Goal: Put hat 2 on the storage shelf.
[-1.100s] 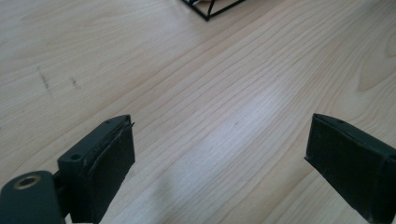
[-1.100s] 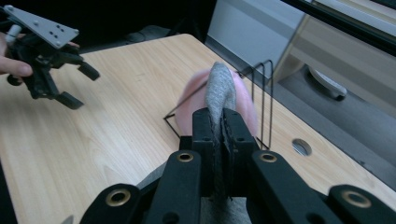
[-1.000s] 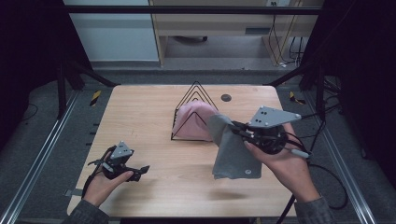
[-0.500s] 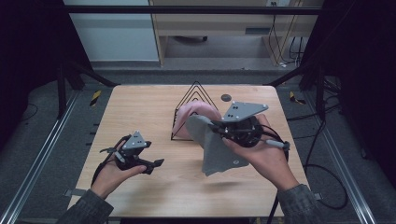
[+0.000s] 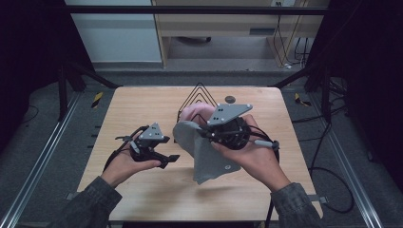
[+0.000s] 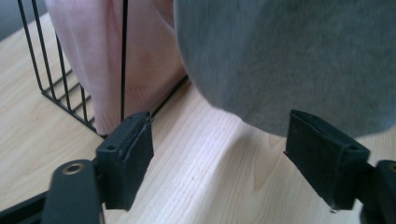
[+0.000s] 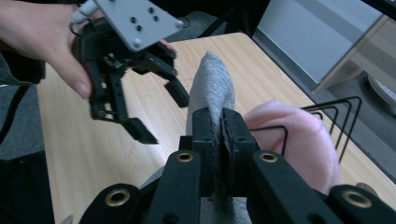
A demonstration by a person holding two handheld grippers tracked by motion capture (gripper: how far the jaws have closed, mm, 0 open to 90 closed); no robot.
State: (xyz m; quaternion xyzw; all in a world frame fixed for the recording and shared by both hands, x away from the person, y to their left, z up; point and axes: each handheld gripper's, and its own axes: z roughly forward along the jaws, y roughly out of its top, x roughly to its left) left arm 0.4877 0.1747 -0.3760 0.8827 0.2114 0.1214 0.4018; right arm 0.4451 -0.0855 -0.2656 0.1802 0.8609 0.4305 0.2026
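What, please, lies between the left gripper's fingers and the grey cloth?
Nothing but bare wooden table: in the left gripper view, the left gripper has open fingers just short of the hanging grey cloth.

From above the near edge we look forward and down over the whole table (image 5: 142, 102). Riding the left claw (image 6: 219, 158), we sit close, facing the grey cloth (image 6: 289, 56) and wire rack (image 6: 51, 79). Riding the right claw (image 7: 219, 135), we see both again, plus the left claw beyond.
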